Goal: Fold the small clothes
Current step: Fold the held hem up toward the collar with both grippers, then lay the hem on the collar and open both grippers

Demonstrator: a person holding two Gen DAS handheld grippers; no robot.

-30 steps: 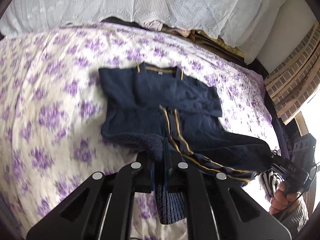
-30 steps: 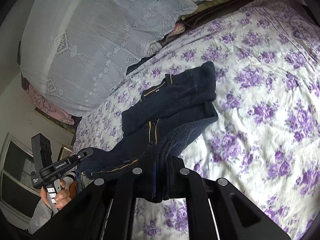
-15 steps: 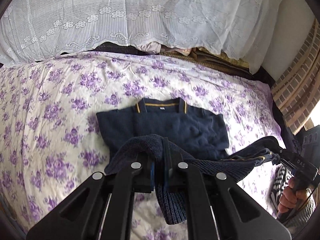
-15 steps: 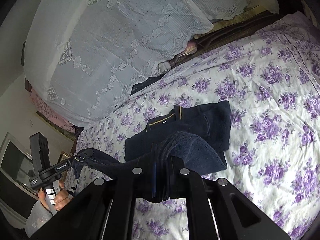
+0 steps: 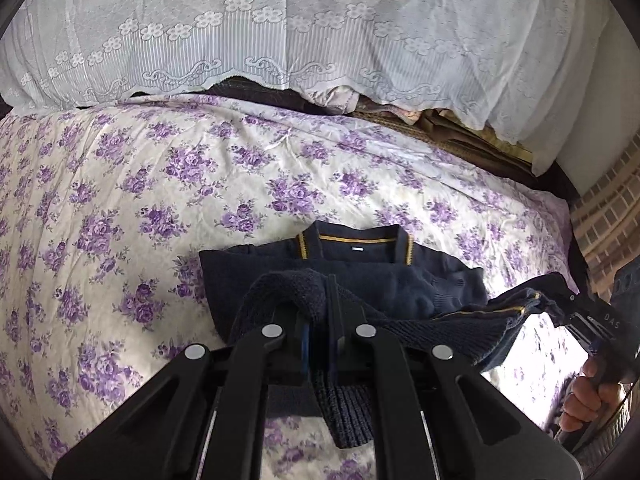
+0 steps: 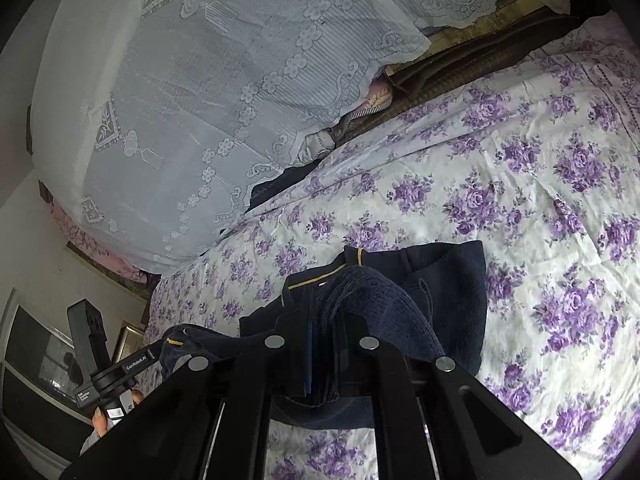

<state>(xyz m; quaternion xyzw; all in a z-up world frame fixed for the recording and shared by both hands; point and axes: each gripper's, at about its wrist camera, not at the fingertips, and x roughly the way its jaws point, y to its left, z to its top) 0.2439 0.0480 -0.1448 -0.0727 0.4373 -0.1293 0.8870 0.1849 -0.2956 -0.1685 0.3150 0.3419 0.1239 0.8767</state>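
A small navy knit cardigan [image 5: 384, 276] with yellow trim lies collar-up on the floral bedsheet [image 5: 168, 184]. My left gripper [image 5: 318, 344] is shut on its ribbed bottom hem and holds that hem lifted over the body. My right gripper [image 6: 324, 360] is shut on the other end of the same hem, also raised; the cardigan [image 6: 452, 280] lies beneath it. The hem stretches between both grippers. The right gripper shows at the right edge of the left wrist view [image 5: 560, 308], and the left gripper shows at the lower left of the right wrist view [image 6: 160, 354].
A pile covered by white lace cloth [image 5: 320, 32] stands along the far side of the bed. Folded brown bedding [image 5: 460, 136] lies under it. A brick-pattern wall [image 5: 612, 208] is at the right. The sheet [image 6: 560, 208] spreads wide around the cardigan.
Both grippers have lifted the bottom hem up and carried it forward over the cardigan toward the collar; the lower half is now raised and doubled over the body.
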